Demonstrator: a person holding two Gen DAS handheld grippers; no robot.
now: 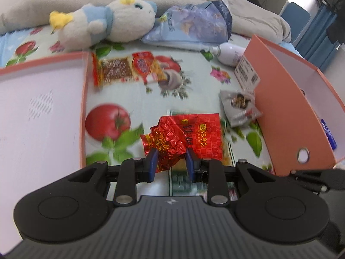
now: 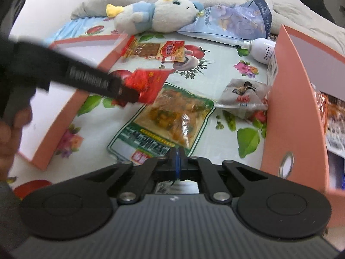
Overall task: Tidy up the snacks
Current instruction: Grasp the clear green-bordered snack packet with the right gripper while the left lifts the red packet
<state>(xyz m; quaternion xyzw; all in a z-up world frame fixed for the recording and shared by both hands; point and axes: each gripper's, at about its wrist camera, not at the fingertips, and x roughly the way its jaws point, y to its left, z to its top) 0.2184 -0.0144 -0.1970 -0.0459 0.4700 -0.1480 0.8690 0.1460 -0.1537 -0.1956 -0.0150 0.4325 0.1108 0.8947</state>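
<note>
Your left hand-held gripper (image 1: 170, 158) pinches the crumpled corner of the red foil packet (image 1: 185, 139), held between the two pink boxes. Your right hand-held gripper (image 2: 177, 161) has its fingers pressed together at the near edge of the green-bordered snack pouch (image 2: 163, 120) on the bed's floral sheet (image 2: 224, 69). Farther off lie a grey packet (image 2: 243, 96) beside the right pink box (image 2: 295, 108), a red-and-yellow snack pack (image 2: 155, 49), and a plush toy (image 2: 155, 15).
</note>
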